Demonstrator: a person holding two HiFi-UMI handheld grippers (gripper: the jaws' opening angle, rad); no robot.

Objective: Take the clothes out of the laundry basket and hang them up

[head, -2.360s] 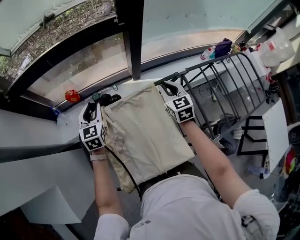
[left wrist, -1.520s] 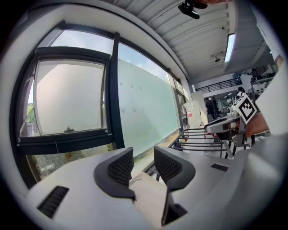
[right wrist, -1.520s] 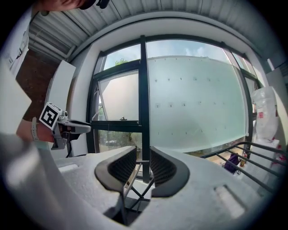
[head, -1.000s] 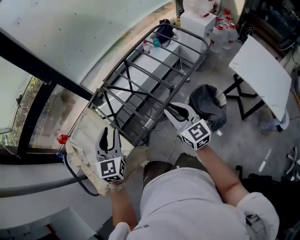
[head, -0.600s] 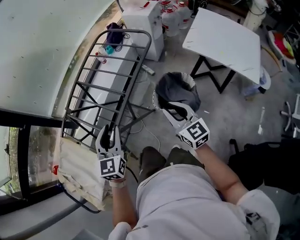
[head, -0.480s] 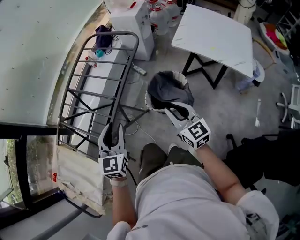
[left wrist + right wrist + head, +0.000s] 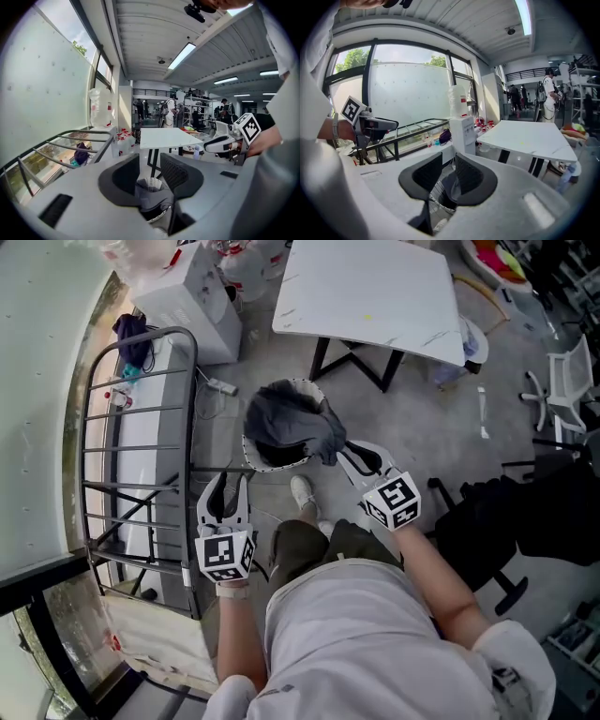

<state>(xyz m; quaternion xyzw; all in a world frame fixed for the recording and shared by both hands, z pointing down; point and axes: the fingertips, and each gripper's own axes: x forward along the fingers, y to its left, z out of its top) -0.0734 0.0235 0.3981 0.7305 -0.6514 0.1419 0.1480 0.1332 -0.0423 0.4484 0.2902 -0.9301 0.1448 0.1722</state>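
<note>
- Rack (image 7: 131, 451) of grey bars along the window wall, most rails bare, so with room for more hanging.
- Beige garment (image 7: 150, 643) draped over the rack's near end, apparently hung already and left to dry.
- Laundry basket (image 7: 249, 452) on the floor just beside the rack and in front of the person's feet, placed within easy reach of both hands.
- Dark grey clothes (image 7: 291, 418) heaped in the basket and spilling over its rim, not yet lifted; likely next to be picked.
- Left tongs (image 7: 225, 486) about halfway open and empty, aimed at the basket, which shows beyond the gap in the left gripper view; apart from the clothes.
- Right tongs (image 7: 358, 457) open by a narrower gap, also empty, just beside the overhanging cloth and angled down toward it, probably readied for a pinch.
</note>
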